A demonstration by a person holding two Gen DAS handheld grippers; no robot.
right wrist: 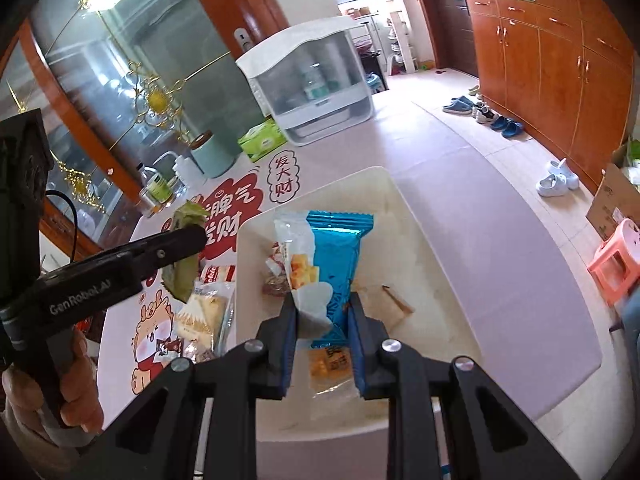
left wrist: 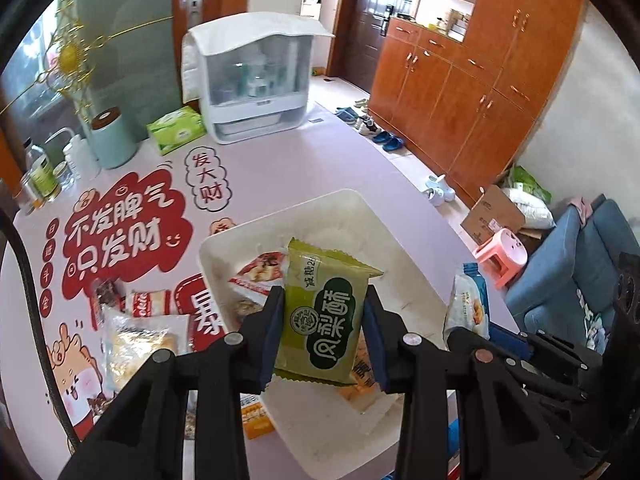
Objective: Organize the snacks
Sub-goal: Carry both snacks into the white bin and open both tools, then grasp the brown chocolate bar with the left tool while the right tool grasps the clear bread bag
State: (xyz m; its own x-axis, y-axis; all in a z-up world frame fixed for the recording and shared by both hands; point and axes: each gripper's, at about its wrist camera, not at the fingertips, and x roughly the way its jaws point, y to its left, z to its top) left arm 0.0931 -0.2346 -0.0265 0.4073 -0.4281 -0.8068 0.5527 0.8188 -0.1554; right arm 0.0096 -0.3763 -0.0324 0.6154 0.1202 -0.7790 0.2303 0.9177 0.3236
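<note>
Black gripper arms filled the bottom of both views, and each one had a packet. Up front, the left gripper (left wrist: 324, 336) was clamped on the green snack packet (left wrist: 326, 320), its blue pads squeezing the wrapper's two sides, the packet held upright and hanging above the near half of the white tray (left wrist: 412, 264). Over on the right, the right gripper (right wrist: 323, 344) was closed narrow on the blue-and-white snack packet (right wrist: 324, 272), also upright and also poised above the tray. Down inside the tray, a red-and-white packet (left wrist: 262, 270) and an orange one (right wrist: 331, 364) already lay on the bottom. Out at nine o'clock from the tray, a loose pile of snacks (left wrist: 136, 328) was waiting on the printed surface (left wrist: 132, 216). A person's hand (right wrist: 52, 392) showed on the left gripper's handle at the right view's seven o'clock. So this looked like the delivery step: two snacks carried over, neither let go yet. The next move would call for lowering each packet toward a bare patch of tray floor, then easing the jaws apart so the wrappers drop flat rather than snagging on a pad.
</note>
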